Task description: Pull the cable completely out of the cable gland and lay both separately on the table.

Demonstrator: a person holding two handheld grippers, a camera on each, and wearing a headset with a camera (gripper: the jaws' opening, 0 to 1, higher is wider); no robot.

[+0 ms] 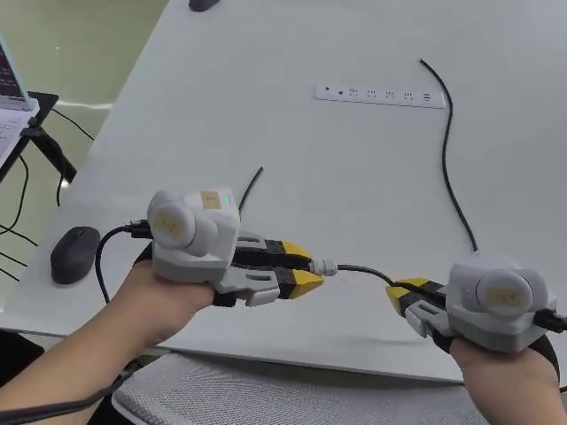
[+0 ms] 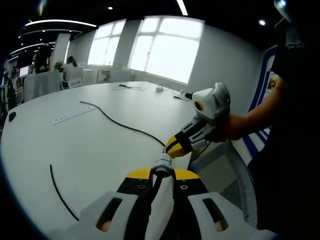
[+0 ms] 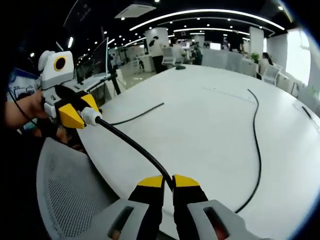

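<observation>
Left gripper (image 1: 312,268): yellow-tipped jaws closed down on the cable gland (image 1: 326,266), a small pale fitting that pokes out past the tips

Right gripper (image 1: 396,294): yellow-tipped jaws pinched almost together on the cable (image 1: 363,269), which is thin and black

Cable: a short span runs from the gland's mouth across to the right jaws, sagging slightly; it is still seated in the gland

Position: gland and cable are both held off the table (image 1: 266,106), over its near edge; the grippers face each other, tips apart, each in a hand

Table, white, contents:
- short black wire (image 1: 250,189) just behind the left gripper
- long black wire (image 1: 447,150) curving from the far side toward the right gripper
- white power strip (image 1: 379,95) farther back
- dark mouse (image 1: 75,254) near the left edge

Below the near edge: grey mesh chair (image 1: 221,394)
</observation>
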